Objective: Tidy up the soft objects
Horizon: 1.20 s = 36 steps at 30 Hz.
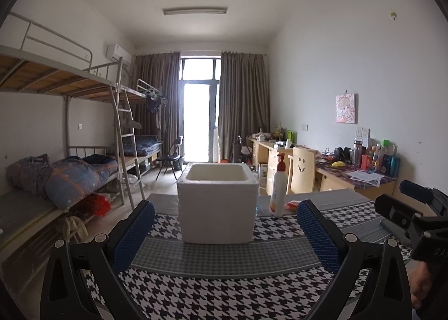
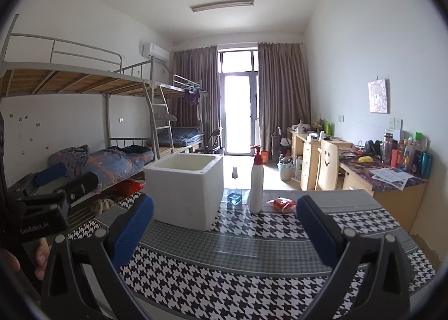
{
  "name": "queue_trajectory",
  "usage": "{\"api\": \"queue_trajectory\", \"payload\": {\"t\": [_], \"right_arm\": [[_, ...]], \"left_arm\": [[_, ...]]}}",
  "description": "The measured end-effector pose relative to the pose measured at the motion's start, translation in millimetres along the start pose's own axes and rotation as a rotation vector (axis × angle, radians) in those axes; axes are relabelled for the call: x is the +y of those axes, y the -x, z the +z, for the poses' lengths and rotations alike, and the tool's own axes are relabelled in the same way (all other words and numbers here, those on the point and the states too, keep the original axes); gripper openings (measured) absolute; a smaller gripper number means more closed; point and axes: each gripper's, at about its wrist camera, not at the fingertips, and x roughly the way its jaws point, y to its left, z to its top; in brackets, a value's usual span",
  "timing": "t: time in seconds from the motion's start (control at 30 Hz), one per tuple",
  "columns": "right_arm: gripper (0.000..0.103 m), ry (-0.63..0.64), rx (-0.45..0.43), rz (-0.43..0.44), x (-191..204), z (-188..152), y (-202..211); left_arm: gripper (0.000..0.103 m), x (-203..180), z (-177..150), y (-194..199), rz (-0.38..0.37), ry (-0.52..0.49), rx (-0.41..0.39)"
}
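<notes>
Blue-padded fingers (image 1: 131, 233) of the left gripper (image 1: 225, 231) stand wide apart with nothing between them, hovering above the houndstooth tablecloth (image 1: 224, 292). Beyond them, a white foam box (image 1: 217, 202) sits upright on the cloth with its open top facing the ceiling; nothing of its inside floor shows. Just right of the box stands a white pump bottle (image 1: 278, 188) with a red pump, upright, its long axis vertical. Beside the bottle's base lies a small red-and-white soft packet (image 1: 291, 204), flat on the cloth, its long axis running roughly left to right across the table's far part. The right gripper (image 2: 224, 224) also has its 2 fingers (image 2: 134, 226) spread wide and holds nothing. In the right wrist view the foam box (image 2: 186, 194) stands to the left, the pump bottle (image 2: 256, 180) near the middle, and the packet (image 2: 282, 204) just right of it, apart from the bottle. A small blue glass bottle (image 2: 234, 197) sits between box and pump bottle. Each view catches the other gripper at its edge, with a hand (image 2: 42, 257) on the left one's handle.
</notes>
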Motion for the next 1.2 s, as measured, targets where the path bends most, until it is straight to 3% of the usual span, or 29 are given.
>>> {"api": "queue_trajectory", "payload": {"t": [0.3, 1.2], "right_arm": [[0.103, -0.012, -0.006, -0.013, -5, -12, -4], [0.103, -0.058, -0.014, -0.056, -9, -38, 2]], "left_arm": [[0.102, 1, -11, 4, 0.033, -0.021, -0.041], [0.102, 17, -29, 3, 0.044, -0.006, -0.008]]}}
